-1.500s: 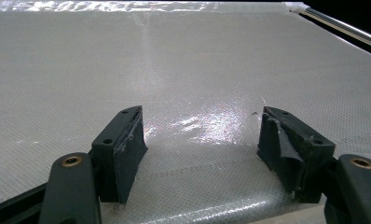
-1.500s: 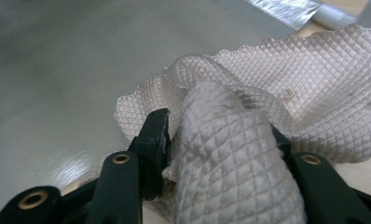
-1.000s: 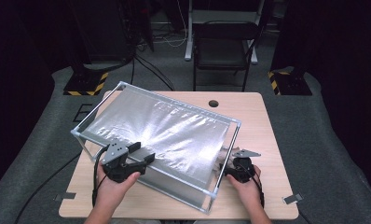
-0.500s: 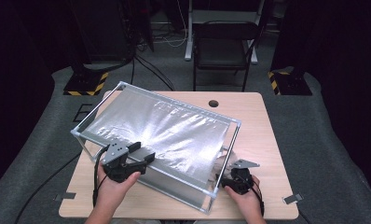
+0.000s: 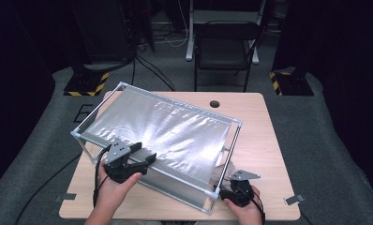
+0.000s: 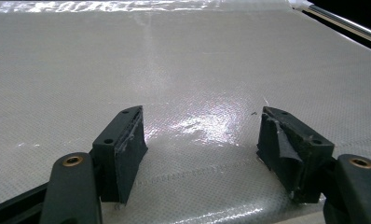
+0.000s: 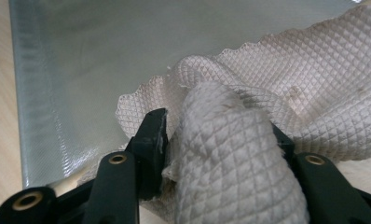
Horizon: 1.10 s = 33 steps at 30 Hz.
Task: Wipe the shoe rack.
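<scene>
Right gripper (image 7: 216,135) clamped on bunched quilted cloth (image 7: 239,154), pressed against clear sheet (image 5: 166,131) on frame (image 5: 234,140). Left gripper (image 6: 200,140) rested on sheet, jaws wide apart, holding nothing.

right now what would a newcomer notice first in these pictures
A big metal-framed box with shiny translucent plastic sheeting covers most of the light wooden table. The left gripper rests open-jawed on its top near the front left. At the front right corner, the right gripper clamps a bunched cream waffle-textured cloth by the box's side.
</scene>
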### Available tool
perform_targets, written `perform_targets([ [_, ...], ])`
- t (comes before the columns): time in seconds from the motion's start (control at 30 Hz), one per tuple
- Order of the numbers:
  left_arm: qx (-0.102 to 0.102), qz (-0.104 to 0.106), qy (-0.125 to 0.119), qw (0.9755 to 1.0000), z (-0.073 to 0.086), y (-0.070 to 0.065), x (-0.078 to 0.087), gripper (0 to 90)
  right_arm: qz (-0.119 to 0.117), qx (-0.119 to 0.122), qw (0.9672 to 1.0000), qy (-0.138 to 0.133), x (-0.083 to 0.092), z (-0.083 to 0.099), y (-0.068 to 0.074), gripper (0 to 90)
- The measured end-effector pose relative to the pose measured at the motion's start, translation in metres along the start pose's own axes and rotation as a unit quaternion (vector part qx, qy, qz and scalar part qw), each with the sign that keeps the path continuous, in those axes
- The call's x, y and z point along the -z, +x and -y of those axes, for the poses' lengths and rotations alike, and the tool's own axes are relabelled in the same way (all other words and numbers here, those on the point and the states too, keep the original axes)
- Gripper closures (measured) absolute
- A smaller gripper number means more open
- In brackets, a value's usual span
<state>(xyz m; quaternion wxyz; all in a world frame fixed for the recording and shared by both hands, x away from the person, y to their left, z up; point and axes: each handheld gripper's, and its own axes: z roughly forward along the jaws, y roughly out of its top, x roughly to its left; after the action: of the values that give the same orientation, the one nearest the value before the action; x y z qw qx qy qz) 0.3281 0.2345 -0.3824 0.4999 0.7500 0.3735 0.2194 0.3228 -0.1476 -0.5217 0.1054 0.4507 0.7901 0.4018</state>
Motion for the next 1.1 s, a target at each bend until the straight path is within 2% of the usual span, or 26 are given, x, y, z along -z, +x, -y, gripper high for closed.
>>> perform_targets([
  [0.03, 0.001, 0.001, -0.003, 1.0, 0.0, -0.001, 0.0, 31.3, 0.003, -0.002, 1.0, -0.004, -0.001, -0.001, -0.002, 53.8],
  [0.07, 0.0, 0.01, 0.001, 0.9999, 0.0, 0.0, 0.0, 31.2, 0.007, 0.008, 0.9999, -0.005, -0.002, -0.002, -0.005, 54.1],
  [0.13, 0.003, 0.021, -0.002, 0.9998, 0.0, 0.0, 0.001, 31.2, 0.012, 0.001, 0.9999, -0.001, -0.003, -0.005, -0.009, 55.0],
  [0.23, 0.001, 0.032, -0.002, 0.9995, 0.0, -0.002, 0.002, 31.1, 0.016, 0.008, 0.9998, -0.002, -0.005, -0.009, -0.017, 55.7],
  [0.27, 0.001, 0.034, -0.001, 0.9994, 0.0, -0.003, 0.003, 31.1, 0.017, 0.001, 0.9999, 0.0, -0.005, -0.011, -0.019, 56.2],
  [0.37, 0.002, 0.028, -0.001, 0.9996, 0.0, -0.004, 0.002, 31.4, 0.021, -0.003, 0.9998, 0.003, -0.007, -0.014, -0.023, 56.9],
  [0.53, 0.002, 0.023, -0.005, 0.9997, 0.001, -0.003, 0.001, 31.7, 0.003, -0.03, 0.9995, 0.002, -0.005, -0.016, -0.029, 63.3],
  [0.57, 0.002, 0.023, -0.006, 0.9997, 0.001, -0.003, 0.001, 31.7, 0.001, -0.017, 0.9999, 0.002, -0.004, -0.017, -0.03, 65.0],
  [0.73, 0.005, 0.015, -0.013, 0.9998, 0.003, -0.003, 0.0, 33.9, -0.006, -0.016, 0.9998, 0.005, 0.0, -0.018, -0.029, 72.6],
  [0.8, 0.004, 0.01, -0.015, 0.9998, 0.004, -0.004, -0.001, 34.2, 0.004, -0.004, 1.0, 0.008, 0.004, -0.019, -0.031, 75.4],
  [0.83, 0.004, 0.01, -0.016, 0.9998, 0.004, -0.004, -0.001, 34.2, 0.013, -0.003, 0.9999, 0.01, 0.006, -0.019, -0.031, 75.7],
  [0.97, 0.003, 0.012, -0.016, 0.9998, 0.005, -0.003, 0.0, 34.2, 0.013, -0.012, 0.9998, 0.005, 0.015, -0.021, -0.033, 76.4],
  [1.1, 0.002, 0.008, -0.017, 0.9998, 0.004, -0.003, -0.001, 34.2, 0.011, -0.005, 0.9999, -0.008, 0.03, -0.029, -0.033, 76.5],
])
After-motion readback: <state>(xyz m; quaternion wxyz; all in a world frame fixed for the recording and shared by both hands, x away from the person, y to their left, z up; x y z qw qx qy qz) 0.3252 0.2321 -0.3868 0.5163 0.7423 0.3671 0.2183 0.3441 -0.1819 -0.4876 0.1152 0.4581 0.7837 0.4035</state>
